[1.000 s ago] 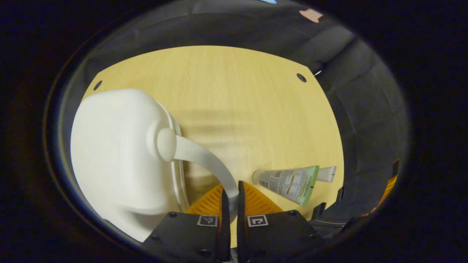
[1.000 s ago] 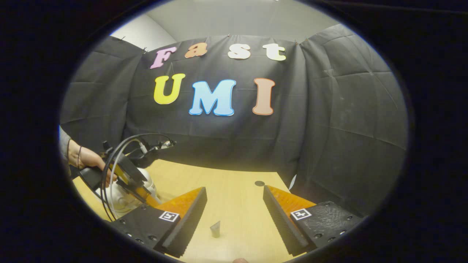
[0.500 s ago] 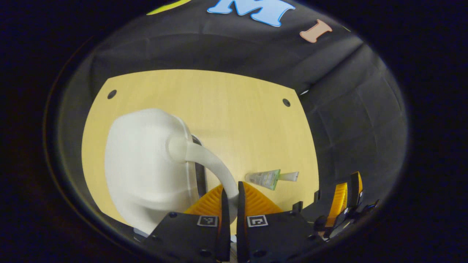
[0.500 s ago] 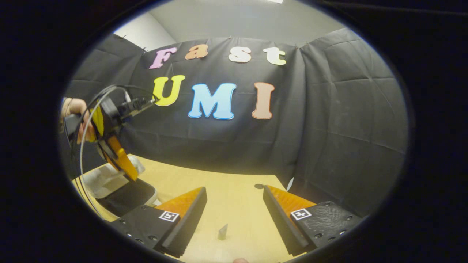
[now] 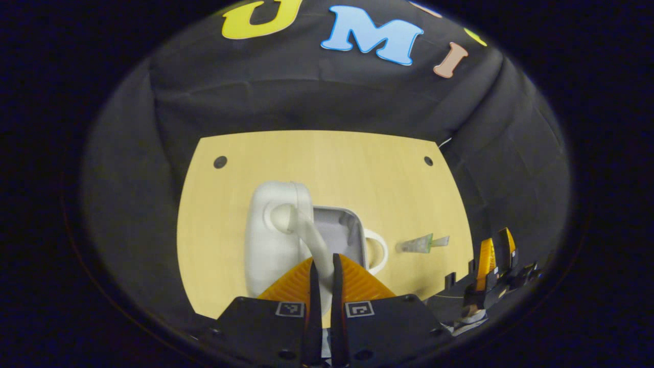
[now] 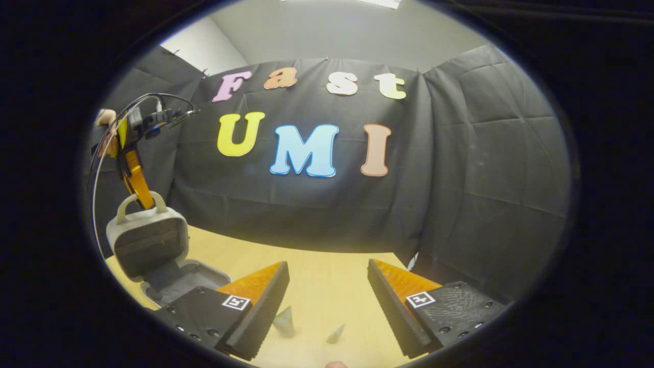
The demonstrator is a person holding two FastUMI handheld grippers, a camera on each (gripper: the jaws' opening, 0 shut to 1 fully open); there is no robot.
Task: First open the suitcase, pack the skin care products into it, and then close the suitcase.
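The small white suitcase stands open on the wooden table (image 5: 327,163). My left gripper (image 5: 323,276) is shut on the lid's white handle (image 5: 306,235) and holds the lid (image 5: 273,230) up. Beside the lid lies the grey-lined base (image 5: 340,232). In the right gripper view the lid (image 6: 148,240) stands almost upright over the base (image 6: 191,278), hanging from the left gripper (image 6: 137,191). A green and white skin care tube (image 5: 421,243) lies right of the case. My right gripper (image 6: 327,266) hangs open above the table, with the tube (image 6: 283,321) below its fingers.
Black cloth walls close off the table's far and right sides. Dark round holes (image 5: 220,162) mark the far corners of the table. A hand (image 6: 104,120) holds the left gripper high at the left. The right gripper (image 5: 490,266) sits off the table's right edge.
My left gripper has risen with the lid handle, swinging the lid from nearly closed to upright. The grey interior has come into sight. The right gripper stayed open, almost still.
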